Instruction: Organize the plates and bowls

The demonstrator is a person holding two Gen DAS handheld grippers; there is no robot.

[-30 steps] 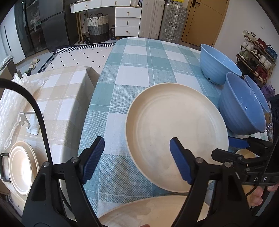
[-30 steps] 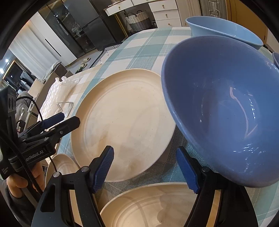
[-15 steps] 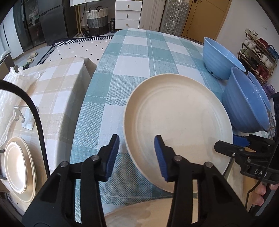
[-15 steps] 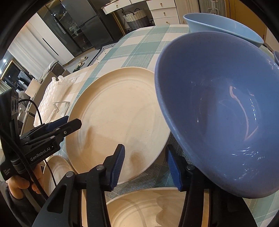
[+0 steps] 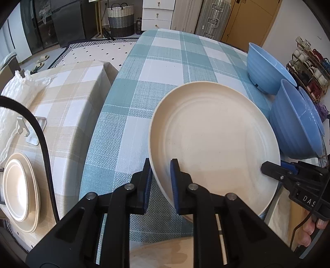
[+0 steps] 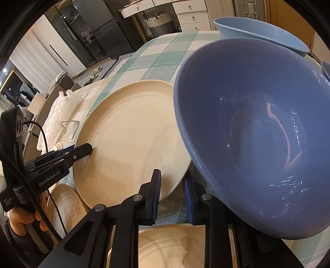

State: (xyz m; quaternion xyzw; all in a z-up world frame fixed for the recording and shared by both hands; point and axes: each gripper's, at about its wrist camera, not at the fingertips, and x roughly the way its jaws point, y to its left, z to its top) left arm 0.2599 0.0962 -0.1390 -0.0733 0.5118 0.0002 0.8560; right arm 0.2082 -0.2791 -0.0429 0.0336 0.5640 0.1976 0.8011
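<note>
Cream plate [image 5: 214,142] sits tilted over the teal check cloth [image 5: 165,68] of the bench, its left side lifted, gripped on two sides at once. The left gripper [image 5: 160,179] has its jaws clamped on the plate's near left rim, one blue pad under the rim and one on the inner face; they have just been closing onto it. The right gripper [image 6: 171,193] bites the plate's [image 6: 132,140] near right edge in the same way, its jaws also just closed, with the rim pinched between the pads. From the right wrist view the left gripper [image 6: 82,150] shows at the plate's far left side, a hand [image 6: 26,220] around its handle; from the left wrist view the right gripper [image 5: 274,167] shows at the plate's right edge.

Just right of the plate stands a blue bowl [image 5: 297,127], tipped, its rim overlapping the plate's edge in the right wrist view [image 6: 257,134]. A second blue bowl [image 5: 266,70] stands farther back on the cloth, apart from the first. Another cream plate [image 6: 171,247] lies at the bench's near edge, below both grippers.

Left of the bench is a lower surface under a beige check cloth [image 5: 72,96], carrying a stack of cream plates [image 5: 20,195] at its near end, a small metal stand [image 5: 33,132] and crumpled white plastic [image 5: 14,96]. A woven basket [image 5: 120,20] and white drawers [image 5: 158,12] stand on the floor beyond.
</note>
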